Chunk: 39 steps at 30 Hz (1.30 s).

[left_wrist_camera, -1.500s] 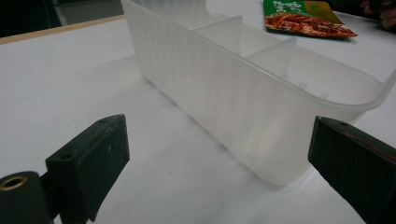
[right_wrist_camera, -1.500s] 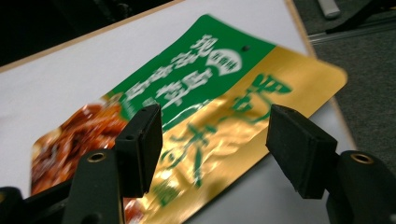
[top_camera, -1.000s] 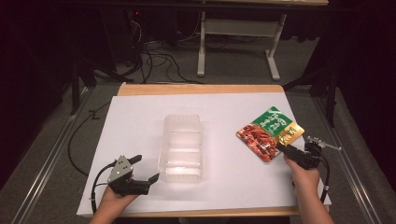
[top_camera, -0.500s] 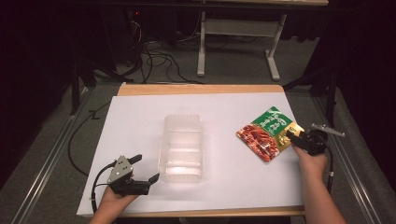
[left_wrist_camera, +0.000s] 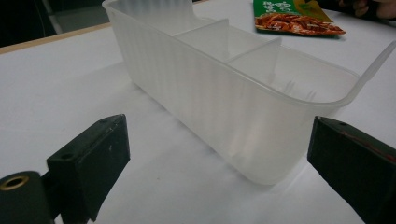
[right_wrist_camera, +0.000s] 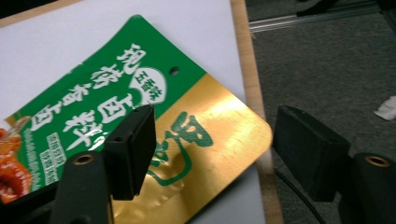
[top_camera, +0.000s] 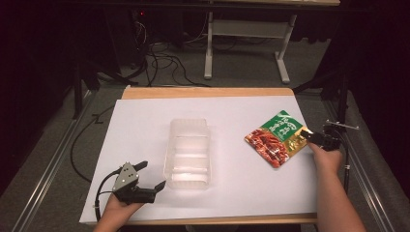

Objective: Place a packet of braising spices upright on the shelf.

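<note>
A green, gold and red snack packet [top_camera: 275,137] [right_wrist_camera: 121,126] lies flat near the table's right edge. My right gripper [top_camera: 308,137] [right_wrist_camera: 212,140] hovers open over its gold corner, one jaw above the packet and the other past the table edge. A clear plastic divided container [top_camera: 188,152] [left_wrist_camera: 224,79] stands in the middle of the white sheet. My left gripper [top_camera: 150,176] [left_wrist_camera: 215,186] rests open near the front left, its jaws pointing at the container's near end without touching it.
The white sheet [top_camera: 145,125] covers the wooden table [top_camera: 203,92]. Metal rails run along the floor on both sides. Cables and a table frame [top_camera: 241,43] lie beyond the far edge. The packet also shows far off in the left gripper view.
My right gripper has moved forward and slightly left, from beside the packet to over its gold corner. The left gripper has stayed in place.
</note>
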Tool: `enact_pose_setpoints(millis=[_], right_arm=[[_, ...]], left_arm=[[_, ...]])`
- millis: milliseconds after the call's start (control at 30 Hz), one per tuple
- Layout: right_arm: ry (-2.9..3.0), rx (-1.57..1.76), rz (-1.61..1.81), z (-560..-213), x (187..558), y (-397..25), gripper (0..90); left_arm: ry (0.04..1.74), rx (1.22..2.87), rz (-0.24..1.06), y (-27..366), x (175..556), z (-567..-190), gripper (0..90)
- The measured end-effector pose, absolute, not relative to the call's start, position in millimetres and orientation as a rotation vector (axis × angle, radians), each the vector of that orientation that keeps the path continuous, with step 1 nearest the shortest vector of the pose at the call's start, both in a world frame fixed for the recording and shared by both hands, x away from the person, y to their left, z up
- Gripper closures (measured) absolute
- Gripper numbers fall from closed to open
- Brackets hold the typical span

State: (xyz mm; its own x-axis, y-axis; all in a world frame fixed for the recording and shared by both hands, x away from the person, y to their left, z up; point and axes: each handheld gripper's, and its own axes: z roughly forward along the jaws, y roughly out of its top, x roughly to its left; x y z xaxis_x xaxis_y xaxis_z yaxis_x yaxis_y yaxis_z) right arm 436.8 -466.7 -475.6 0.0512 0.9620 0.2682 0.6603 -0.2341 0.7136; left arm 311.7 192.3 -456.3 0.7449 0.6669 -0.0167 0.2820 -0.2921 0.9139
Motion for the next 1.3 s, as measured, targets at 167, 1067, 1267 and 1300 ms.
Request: enact_pose_setpoints(millis=[167, 1067, 1267, 1300], right_arm=[[1.626, 1.886, 1.079, -471, 434, -462, 35.0], [1.708, 1.679, 1.094, -461, 422, -439, 90.0], [1.669, 1.585, 1.178, -443, 406, -430, 90.0], [1.67, 1.572, 1.181, -441, 404, -429, 90.0]], left_arm=[[0.73, 1.88, 0.455, 192, 312, -456, 6.3], [0.713, 1.901, 0.454, 190, 313, -458, 6.7], [0.714, 1.895, 0.456, 190, 312, -457, 6.7], [0.712, 1.896, 0.46, 190, 312, -457, 6.7]])
